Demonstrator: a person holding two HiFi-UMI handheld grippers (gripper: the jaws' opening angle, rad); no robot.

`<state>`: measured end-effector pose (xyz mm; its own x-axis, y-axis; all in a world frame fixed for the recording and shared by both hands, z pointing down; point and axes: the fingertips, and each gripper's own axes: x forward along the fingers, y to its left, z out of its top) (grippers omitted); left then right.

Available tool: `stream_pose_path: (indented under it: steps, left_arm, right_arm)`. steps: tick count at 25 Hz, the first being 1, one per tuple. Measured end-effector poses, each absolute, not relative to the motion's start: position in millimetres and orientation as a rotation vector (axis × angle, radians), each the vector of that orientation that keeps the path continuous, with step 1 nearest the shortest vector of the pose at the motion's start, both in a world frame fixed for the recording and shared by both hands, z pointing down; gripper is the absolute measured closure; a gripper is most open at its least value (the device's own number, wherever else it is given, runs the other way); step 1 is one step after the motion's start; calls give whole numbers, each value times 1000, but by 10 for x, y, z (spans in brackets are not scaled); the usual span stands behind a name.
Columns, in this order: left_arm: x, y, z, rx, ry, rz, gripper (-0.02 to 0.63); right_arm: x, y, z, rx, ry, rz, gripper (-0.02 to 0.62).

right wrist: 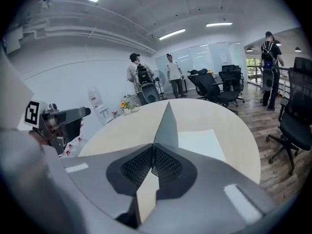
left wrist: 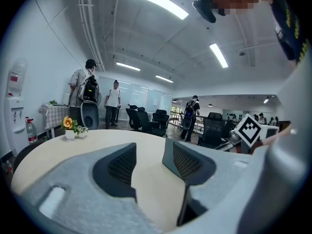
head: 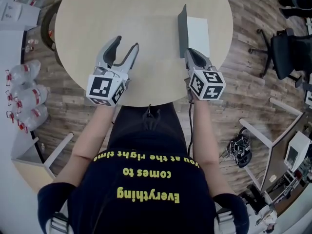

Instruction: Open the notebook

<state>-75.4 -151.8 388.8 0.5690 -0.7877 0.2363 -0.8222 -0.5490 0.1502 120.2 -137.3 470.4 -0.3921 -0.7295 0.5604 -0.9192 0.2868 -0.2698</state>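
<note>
Right gripper (head: 188, 53) jaws pinched tight on grey cover (head: 182, 30) of notebook (head: 197, 33). Cover stands near upright (white page bared beside it), at right side of round table (head: 122, 13). Left gripper (head: 126, 43) jaws spread, empty, seemingly just above tabletop, well apart from notebook.

wood floor (head: 243, 82), office chairs (head: 285, 52), ceiling strip lights (left wrist: 156, 1)

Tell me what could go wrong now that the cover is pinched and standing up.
The right gripper grips the cover only at its near edge, so it may slip out and fall shut. The left gripper is open, away from the pages, so nothing holds them down; they might slide or lift.
</note>
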Motion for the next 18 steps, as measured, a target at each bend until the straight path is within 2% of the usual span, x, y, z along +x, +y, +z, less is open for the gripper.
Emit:
stream_pose_path:
  steps: [10, 14, 16, 18]
  left_arm:
    - [-1029, -1618, 3883, 2516, -1411, 208, 365]
    - [-1116, -1641, 3906, 2499, -1427, 212, 365]
    - [-1125, -1656, 3928, 2494, -1427, 215, 365]
    - [-1111, -1666, 3949, 2491, -1423, 214, 365]
  right_arm:
    - [258, -1347, 5166, 1153, -2269, 846, 555]
    - [245, -1349, 5132, 1115, -2366, 940, 464]
    - [416, -1364, 5057, 1161, -2423, 1017, 441]
    - [661, -1389, 5002, 1230, -2456, 1081, 351]
